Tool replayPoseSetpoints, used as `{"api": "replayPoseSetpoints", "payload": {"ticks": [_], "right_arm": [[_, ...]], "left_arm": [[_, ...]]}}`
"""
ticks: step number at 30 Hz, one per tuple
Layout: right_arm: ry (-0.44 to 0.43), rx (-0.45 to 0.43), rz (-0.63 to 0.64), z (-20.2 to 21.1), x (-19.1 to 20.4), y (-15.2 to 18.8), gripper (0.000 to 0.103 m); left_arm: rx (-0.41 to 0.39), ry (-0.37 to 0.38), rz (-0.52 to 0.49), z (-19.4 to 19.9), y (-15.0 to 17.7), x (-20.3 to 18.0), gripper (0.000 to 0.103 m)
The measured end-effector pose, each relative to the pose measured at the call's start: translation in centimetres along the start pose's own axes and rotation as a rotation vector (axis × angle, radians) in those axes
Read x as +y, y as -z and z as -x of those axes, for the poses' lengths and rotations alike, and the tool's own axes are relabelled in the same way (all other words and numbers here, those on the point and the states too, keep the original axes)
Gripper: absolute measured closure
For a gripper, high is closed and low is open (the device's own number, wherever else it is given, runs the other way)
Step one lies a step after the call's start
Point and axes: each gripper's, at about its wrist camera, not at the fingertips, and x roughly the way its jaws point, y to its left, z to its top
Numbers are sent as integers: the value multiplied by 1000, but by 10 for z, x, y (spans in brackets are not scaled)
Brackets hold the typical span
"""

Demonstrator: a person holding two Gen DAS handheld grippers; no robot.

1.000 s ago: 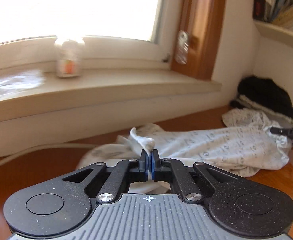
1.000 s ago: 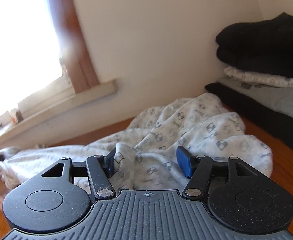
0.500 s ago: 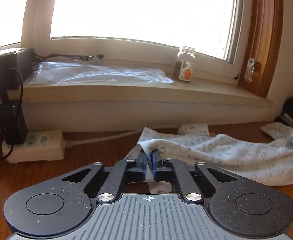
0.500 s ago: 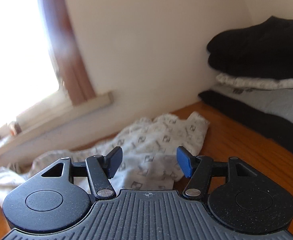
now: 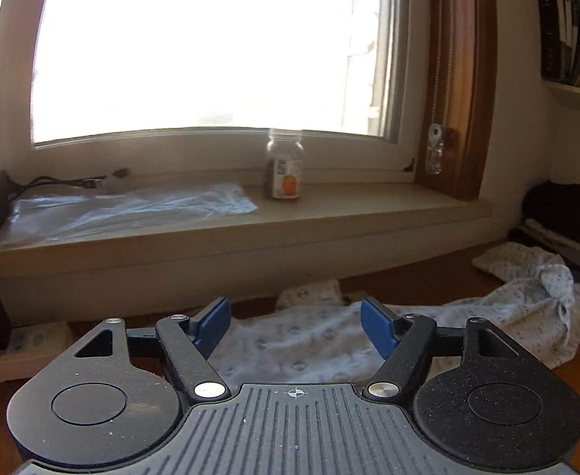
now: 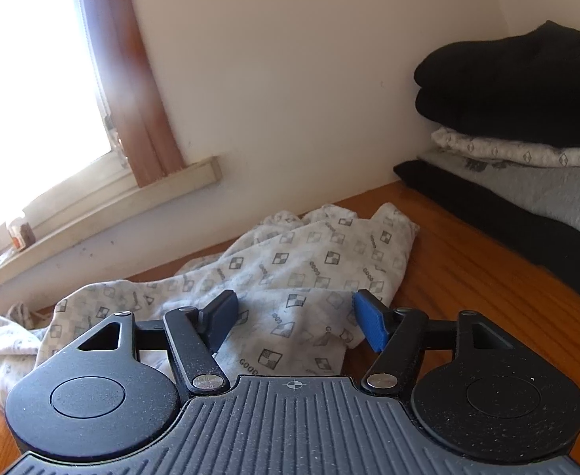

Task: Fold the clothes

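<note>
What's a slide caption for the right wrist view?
Right claw opening above the patterned garment, folded pile behind.

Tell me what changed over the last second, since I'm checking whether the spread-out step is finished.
The left gripper let go of the patterned white garment: its fingers, pinched on a fold before, are opening with nothing pressed between them. The garment went from bunched to stretched out flat along the wooden table. The right gripper stayed open above the cloth, opening a little more. The folded stack is unchanged.
</note>
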Motion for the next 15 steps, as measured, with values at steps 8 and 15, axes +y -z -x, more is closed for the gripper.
{"api": "replayPoseSetpoints", "payload": {"ticks": [8, 15], "right_arm": [[2, 0, 0, 0, 0, -1, 37], [33, 3, 22, 1, 3, -5, 38]], "left_arm": [[41, 149, -26, -79, -9, -63, 23], [49, 229, -104, -124, -1, -113, 23]]}}
